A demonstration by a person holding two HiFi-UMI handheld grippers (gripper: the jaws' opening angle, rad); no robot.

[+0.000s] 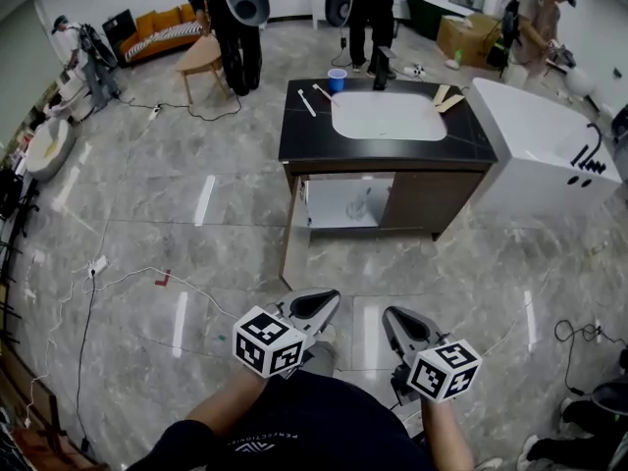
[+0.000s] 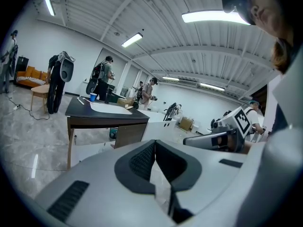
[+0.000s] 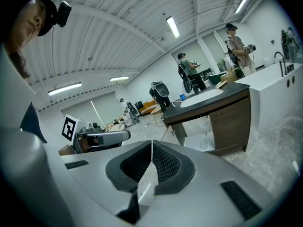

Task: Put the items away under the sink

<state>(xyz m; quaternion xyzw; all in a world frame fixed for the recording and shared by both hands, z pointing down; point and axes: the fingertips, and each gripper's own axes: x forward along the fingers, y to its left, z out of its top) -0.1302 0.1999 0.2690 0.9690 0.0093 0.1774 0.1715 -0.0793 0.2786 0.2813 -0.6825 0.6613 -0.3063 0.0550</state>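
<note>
Left tongs (image 1: 330,298) closed and empty, right tongs (image 1: 392,314) likewise, shirt lettering (image 1: 267,446) seemingly illegible

floor (image 1: 147,214): glossy grey marble-look tiles
countertop (image 1: 299,135): dark, smooth, stone-like
basin (image 1: 388,116): white, smooth
cabinet (image 1: 427,199): brown wood grain, matt
cup (image 1: 337,79): blue plastic
left gripper (image 2: 155,142): matt grey plastic; pads (image 2: 141,161) black, ribbed

Two grippers, left gripper (image 1: 329,300), right gripper (image 1: 391,314), one sink cabinet (image 1: 432,199), one blue cup (image 1: 337,79), one white bathtub (image 1: 535,145)
</note>
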